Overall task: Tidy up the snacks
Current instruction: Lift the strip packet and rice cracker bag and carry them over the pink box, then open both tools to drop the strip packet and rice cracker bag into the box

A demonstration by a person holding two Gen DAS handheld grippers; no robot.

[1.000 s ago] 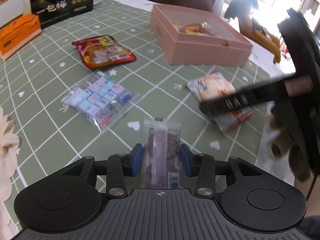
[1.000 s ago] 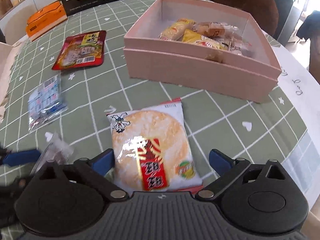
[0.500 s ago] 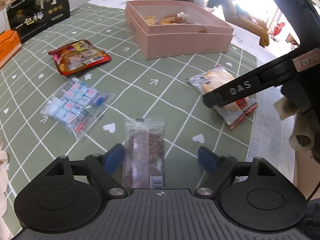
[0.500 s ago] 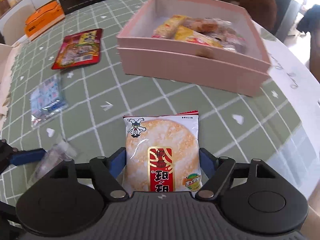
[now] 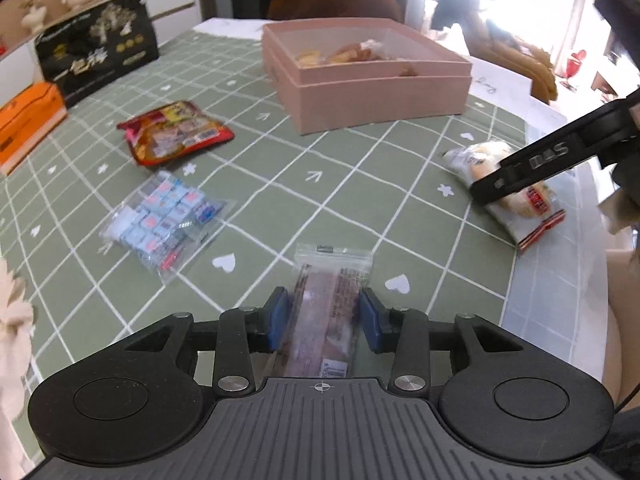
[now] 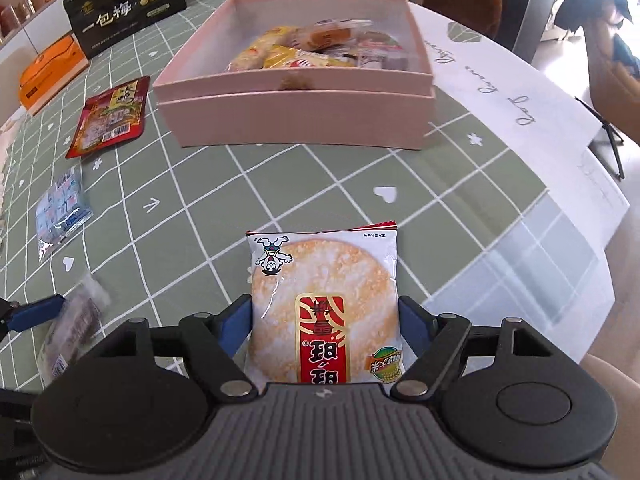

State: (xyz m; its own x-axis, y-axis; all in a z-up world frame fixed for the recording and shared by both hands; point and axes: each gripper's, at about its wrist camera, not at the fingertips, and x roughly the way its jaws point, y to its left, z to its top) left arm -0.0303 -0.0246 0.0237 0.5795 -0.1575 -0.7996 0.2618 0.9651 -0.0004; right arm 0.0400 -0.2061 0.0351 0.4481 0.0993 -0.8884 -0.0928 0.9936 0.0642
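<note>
Left gripper (image 5: 323,322) first: my blue pads sit against both long edges of the clear-wrapped brown bar (image 5: 325,312), so I judge it pinched, though the pack lies low near the green checked cloth (image 5: 360,184) and I cannot tell whether it is lifted clear. The film is slick and the pads catch only its near end; if I swing toward the pink box (image 5: 366,92) quickly, the bar could slide out or droop and snag the box's front wall. The candy bag (image 5: 164,218) and the red pouch (image 5: 174,132) lie well to the left, out of my path. My other tool crosses the right side of this view, over the rice cracker pack (image 5: 508,188); both heading for the box together risks a knock.

Right gripper (image 6: 325,336): narrowed onto the rice cracker pack (image 6: 322,308), pads touching its two sides. That puffed bag may buckle or squirt forward under squeeze, and the cracker inside could crack. The pink box (image 6: 296,116) stands straight ahead, already holding snacks piled toward its back, so a careless drop might land on the rim and spill outward.
</note>
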